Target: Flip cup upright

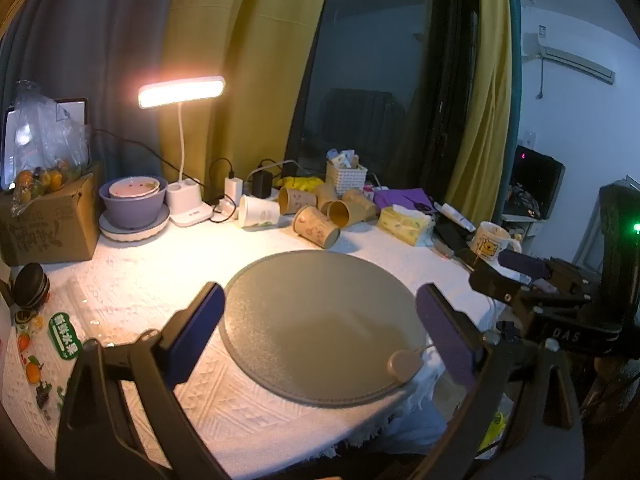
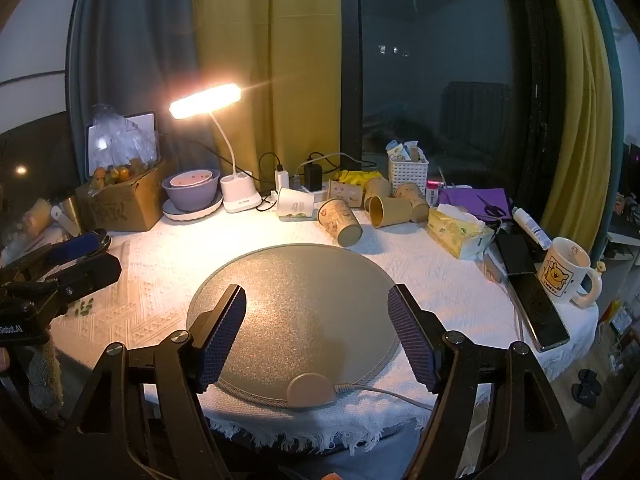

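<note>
The right gripper [image 2: 316,332] hangs over the near edge of the desk [image 2: 440,276], jaws spread wide and empty above the round grey mat [image 2: 304,292]. The left gripper [image 1: 320,340] is likewise spread, holding nothing. Along the far edge, by the window, several paper cups lie on their sides in a huddle; the closest brown cup [image 2: 340,220] points its base toward the mat, with the white cup [image 2: 294,203] just beside it. Risk, as I judge it: the cups crowd each other, so wide jaws may nudge neighbours rolling, and thin paper could crush under a firm pinch.
</note>
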`<state>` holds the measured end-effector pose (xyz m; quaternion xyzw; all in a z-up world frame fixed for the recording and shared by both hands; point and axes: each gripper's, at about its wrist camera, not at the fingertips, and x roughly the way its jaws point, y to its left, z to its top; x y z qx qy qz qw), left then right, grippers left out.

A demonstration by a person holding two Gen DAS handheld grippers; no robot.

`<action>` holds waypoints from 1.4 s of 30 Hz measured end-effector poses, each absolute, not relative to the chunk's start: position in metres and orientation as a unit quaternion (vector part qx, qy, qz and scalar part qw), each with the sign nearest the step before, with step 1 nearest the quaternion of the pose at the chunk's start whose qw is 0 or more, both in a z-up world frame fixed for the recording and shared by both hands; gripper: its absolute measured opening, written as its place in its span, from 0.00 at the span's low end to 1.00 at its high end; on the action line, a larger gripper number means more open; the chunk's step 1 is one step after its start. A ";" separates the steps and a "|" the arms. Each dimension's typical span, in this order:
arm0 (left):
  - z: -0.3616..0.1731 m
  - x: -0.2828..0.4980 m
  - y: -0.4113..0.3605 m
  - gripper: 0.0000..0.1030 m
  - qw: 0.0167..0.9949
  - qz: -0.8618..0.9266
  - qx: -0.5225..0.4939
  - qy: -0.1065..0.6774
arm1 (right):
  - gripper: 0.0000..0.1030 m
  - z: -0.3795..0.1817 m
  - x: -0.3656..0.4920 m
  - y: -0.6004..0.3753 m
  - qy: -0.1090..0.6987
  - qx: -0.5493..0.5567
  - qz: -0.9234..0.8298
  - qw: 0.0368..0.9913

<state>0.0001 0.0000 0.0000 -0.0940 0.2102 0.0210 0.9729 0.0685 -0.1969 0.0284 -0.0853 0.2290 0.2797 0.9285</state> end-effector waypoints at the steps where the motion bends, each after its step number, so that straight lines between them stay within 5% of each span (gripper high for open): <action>1: 0.000 0.000 0.000 0.94 0.973 0.021 -0.094 0.211 | 0.74 0.028 0.069 -0.197 0.232 -0.086 0.280 0.928; 42: 0.000 0.001 0.000 0.94 0.973 0.021 -0.094 0.209 | 0.74 0.027 0.067 -0.195 0.235 -0.088 0.280 0.927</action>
